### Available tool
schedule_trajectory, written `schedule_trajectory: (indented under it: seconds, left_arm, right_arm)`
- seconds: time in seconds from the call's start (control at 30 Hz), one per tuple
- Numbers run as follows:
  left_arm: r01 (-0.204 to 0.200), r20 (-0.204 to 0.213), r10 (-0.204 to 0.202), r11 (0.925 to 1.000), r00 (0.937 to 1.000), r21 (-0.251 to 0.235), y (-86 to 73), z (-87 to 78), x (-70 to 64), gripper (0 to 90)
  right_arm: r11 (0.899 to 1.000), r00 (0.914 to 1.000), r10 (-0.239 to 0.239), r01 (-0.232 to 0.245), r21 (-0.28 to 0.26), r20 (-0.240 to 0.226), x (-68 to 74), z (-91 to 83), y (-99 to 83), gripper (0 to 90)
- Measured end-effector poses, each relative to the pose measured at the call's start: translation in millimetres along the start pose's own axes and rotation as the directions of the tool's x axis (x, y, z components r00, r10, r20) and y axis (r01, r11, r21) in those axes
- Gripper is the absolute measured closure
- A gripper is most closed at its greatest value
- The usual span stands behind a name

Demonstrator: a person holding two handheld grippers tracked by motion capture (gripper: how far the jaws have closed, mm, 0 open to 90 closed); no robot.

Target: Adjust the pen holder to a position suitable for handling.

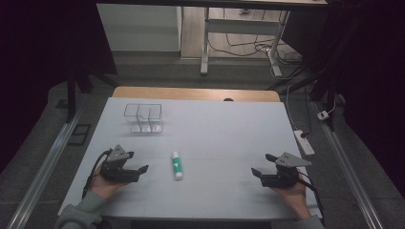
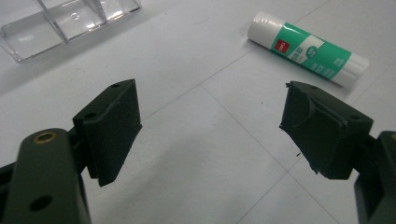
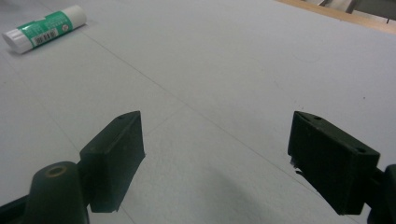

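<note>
- The left claw (image 1: 139, 171) rested on the desk (image 1: 219, 129) just to the left of the glue stick (image 1: 177, 165), its jaws spread wide with nothing between them.
- In the left gripper view that same left claw (image 2: 210, 126) pointed past the glue stick (image 2: 308, 49), which lay ahead and to one side of the gap, near but not touching either jaw.
- The right claw (image 1: 260, 167) sat well to the right of the glue stick, jaws likewise spread and empty; in the right gripper view the right claw (image 3: 215, 158) faced bare desk, with the glue stick (image 3: 44, 28) far off at the upper corner.
- The glue stick lay flat on its side, cap on, about midway between the two claws and nearer the person's edge than the clear organizer (image 1: 143, 118).
- The clear organizer stood behind and to the left of the glue stick, well apart from it, its compartments looking empty as far as I could see.
- To my eye the work had barely begun: nothing was gripped, nothing was lifted, and nothing sat in the organizer.
- What seemed left was the whole job: closing on the glue stick, most likely with the left claw, then carrying it to a compartment.
</note>
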State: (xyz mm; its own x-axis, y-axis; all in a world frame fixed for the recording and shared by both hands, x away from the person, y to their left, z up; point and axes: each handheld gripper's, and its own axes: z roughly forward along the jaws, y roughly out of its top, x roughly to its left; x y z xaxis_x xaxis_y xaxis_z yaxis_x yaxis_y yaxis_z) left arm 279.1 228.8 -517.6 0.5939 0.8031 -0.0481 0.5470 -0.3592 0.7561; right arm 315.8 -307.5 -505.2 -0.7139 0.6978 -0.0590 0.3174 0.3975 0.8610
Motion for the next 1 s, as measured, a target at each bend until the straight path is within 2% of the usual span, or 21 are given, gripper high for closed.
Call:
schedule_trajectory:
  seconds: [0.13, 0.6, 0.8, 0.9, 1.0]
  left_arm:
    - [-0.003, 0.001, 0.003, 1.0, 1.0, 0.008, -0.2, 1.4, -0.3, 19.6]
    - [-0.003, 0.011, 0.003, 0.9999, 0.9999, 0.014, -0.2, 2.8, 1.8, 19.7]
    - [0.0, -0.012, 0.0, 0.9998, 0.9999, 0.018, 1.4, 5.6, 3.6, 20.3]
    - [0.001, -0.011, -0.001, 0.9998, 0.9999, 0.018, 2.1, 5.8, 4.3, 20.4]
    - [-0.003, -0.012, 0.004, 0.9999, 0.9999, 0.015, 5.4, 5.1, 6.6, 20.5]
  right_arm:
    - [1.0, 1.0, 0.004, -0.004, -0.014, -0.004, 0.4, -2.2, 0.5, 18.7]
    - [1.0, 1.0, -0.003, 0.003, 0.008, 0.004, 2.2, -0.8, -1.3, 19.7]
    - [1.0, 1.0, -0.003, 0.003, 0.005, 0.005, 2.4, -0.8, -1.7, 19.7]
    - [0.999, 0.9994, 0.032, -0.032, -0.005, -0.015, 1.1, -0.6, -1.5, 19.7]
    - [0.999, 0.9993, 0.035, -0.035, -0.004, -0.01, -0.1, -0.3, -1.7, 19.9]
